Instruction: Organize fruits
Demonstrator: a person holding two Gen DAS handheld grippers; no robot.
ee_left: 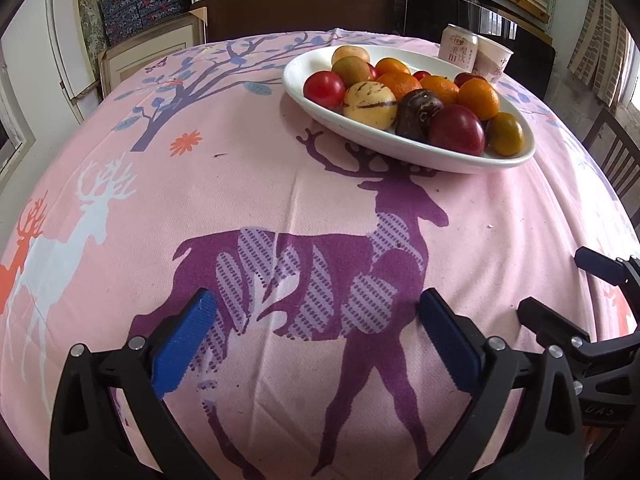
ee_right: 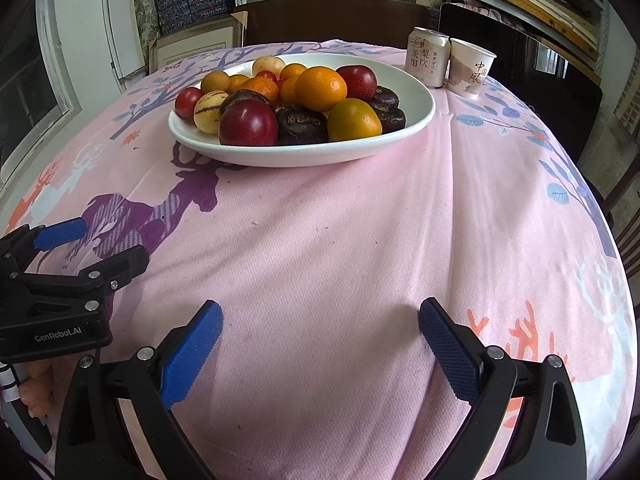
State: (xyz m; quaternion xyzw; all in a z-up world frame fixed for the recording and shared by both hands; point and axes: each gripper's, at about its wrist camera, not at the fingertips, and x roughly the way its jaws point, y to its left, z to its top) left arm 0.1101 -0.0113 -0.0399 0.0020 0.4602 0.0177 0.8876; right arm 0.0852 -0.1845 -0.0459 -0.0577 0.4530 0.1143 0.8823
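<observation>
A white oval plate (ee_left: 400, 148) (ee_right: 300, 156) stands at the far side of the pink deer-print tablecloth (ee_left: 240, 208) (ee_right: 340, 240). It is heaped with several fruits: oranges (ee_right: 321, 89), red plums (ee_right: 248, 123), a yellow striped melon (ee_left: 369, 105) and dark purple fruits (ee_right: 301, 124). My left gripper (ee_left: 318, 300) (ee_right: 112, 240) is open over the purple deer, with nothing between its blue pads. My right gripper (ee_right: 320, 308) (ee_left: 560, 284) is open beside it over bare cloth, also holding nothing. Both sit well short of the plate.
A drink can (ee_right: 427, 58) (ee_left: 458, 46) and a paper cup (ee_right: 470, 68) (ee_left: 492, 60) stand just behind the plate on its right. A dark chair back (ee_right: 332, 20) rises behind the table. Shelves with boxes line the back wall.
</observation>
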